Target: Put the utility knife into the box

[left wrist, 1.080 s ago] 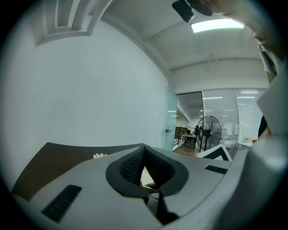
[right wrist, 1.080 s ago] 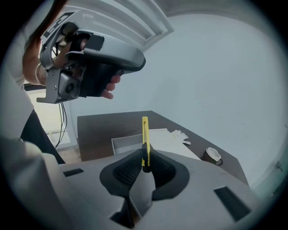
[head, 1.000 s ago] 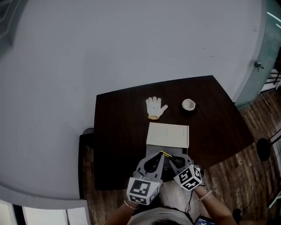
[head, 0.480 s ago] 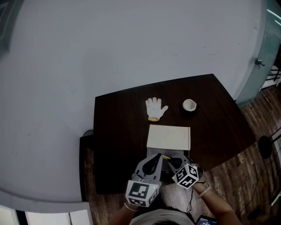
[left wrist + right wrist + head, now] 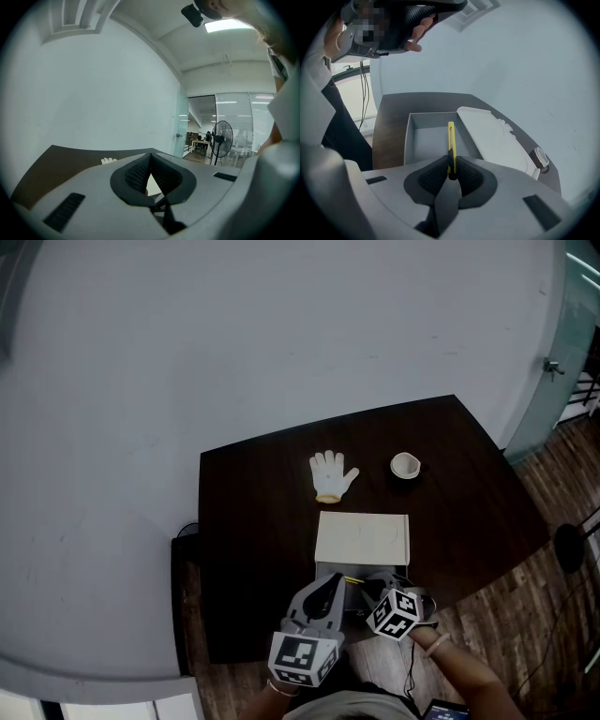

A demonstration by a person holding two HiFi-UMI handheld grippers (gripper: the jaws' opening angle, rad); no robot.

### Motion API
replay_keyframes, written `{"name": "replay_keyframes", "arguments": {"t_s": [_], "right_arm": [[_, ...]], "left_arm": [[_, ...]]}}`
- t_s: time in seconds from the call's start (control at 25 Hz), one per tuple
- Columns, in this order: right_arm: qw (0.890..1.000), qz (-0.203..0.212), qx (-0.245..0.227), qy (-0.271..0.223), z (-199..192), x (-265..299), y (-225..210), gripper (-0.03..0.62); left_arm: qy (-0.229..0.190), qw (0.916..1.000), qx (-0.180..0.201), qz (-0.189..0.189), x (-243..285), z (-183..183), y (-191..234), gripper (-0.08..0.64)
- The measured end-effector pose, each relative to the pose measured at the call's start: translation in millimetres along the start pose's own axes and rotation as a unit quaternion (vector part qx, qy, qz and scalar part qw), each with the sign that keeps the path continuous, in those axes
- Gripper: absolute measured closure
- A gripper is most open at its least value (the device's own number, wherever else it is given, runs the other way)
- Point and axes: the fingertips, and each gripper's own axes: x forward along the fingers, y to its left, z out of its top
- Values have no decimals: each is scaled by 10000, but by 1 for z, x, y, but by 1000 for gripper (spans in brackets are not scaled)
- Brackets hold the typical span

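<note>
One tabletop (image 5: 253,512) carries one glove (image 5: 332,471), one cup (image 5: 404,465) and one box (image 5: 408,136), its lid (image 5: 362,538) alongside. At bottom centre, two tongs point forward: left tongs (image 5: 149,161) closed, empty; right tongs (image 5: 451,171) pinch the one knife (image 5: 451,140) over the open box.

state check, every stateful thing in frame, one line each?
left gripper: shut, empty
right gripper: shut on utility knife
utility knife: gripped, not yet in box
box: open, nothing seen inside
lid: folded back, lying flat
glove: flat on table
cup: upright
</note>
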Motion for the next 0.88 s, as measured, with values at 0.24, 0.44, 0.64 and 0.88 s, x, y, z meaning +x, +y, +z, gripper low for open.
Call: {"name": "replay_keyframes", "arguments": {"t_s": [0.24, 0.44, 0.64, 0.88], "right_arm": [[9994, 198, -81, 281, -8, 13, 1, 531], [9978, 326, -209, 540, -16, 22, 4, 529], [9956, 471, -289, 758, -20, 29, 7, 531], [9933, 591, -318, 945, -21, 33, 11, 529]], "left_arm": [[25, 10000, -83, 49, 3, -4, 7, 541], [60, 9999, -132, 54, 3, -9, 10, 543], [66, 9998, -166, 64, 3, -12, 14, 541], [82, 9997, -217, 88, 0, -15, 18, 541]]}}
